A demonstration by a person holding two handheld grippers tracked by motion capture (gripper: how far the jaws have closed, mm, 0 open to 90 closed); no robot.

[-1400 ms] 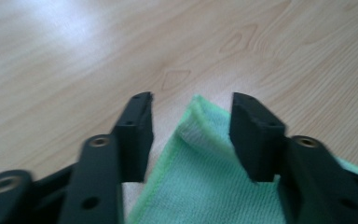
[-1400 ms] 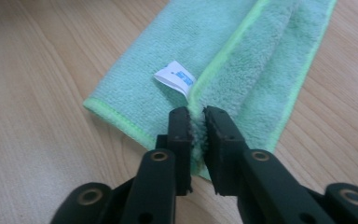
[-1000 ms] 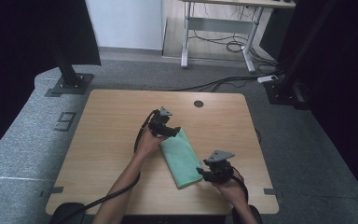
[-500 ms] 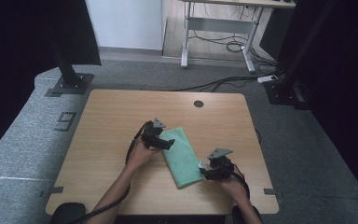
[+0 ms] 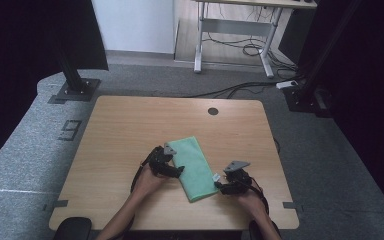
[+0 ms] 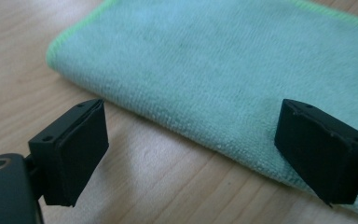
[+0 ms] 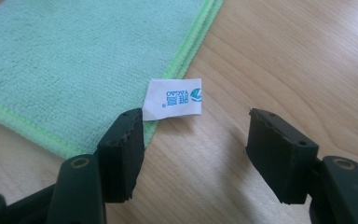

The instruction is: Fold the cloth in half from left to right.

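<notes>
A folded mint-green cloth (image 5: pixel 192 167) lies slantwise on the wooden table (image 5: pixel 130 130). My left gripper (image 5: pixel 177 171) sits low at the cloth's left edge. Its jaws have just been opening and stand wide apart. In the left gripper view (image 6: pixel 193 126) the cloth's folded edge (image 6: pixel 205 84) runs between them untouched. My right gripper (image 5: pixel 219 186) hovers at the cloth's near right corner. Its jaws have also just been opening. In the right gripper view (image 7: pixel 198 123) bare wood lies between them, and the cloth's white label (image 7: pixel 173 99) sits just past the left jaw.
A round cable hole (image 5: pixel 213 111) is in the table's far side. The near table edge (image 5: pixel 180 227) is close under my hands. Black stands (image 5: pixel 75 75) and a desk frame (image 5: pixel 235 45) rise from the grey floor beyond the table.
My left gripper has come from the cloth's far end down along its left edge toward me, and lower. The right gripper has stayed at the near right corner. The cloth lies as before.
</notes>
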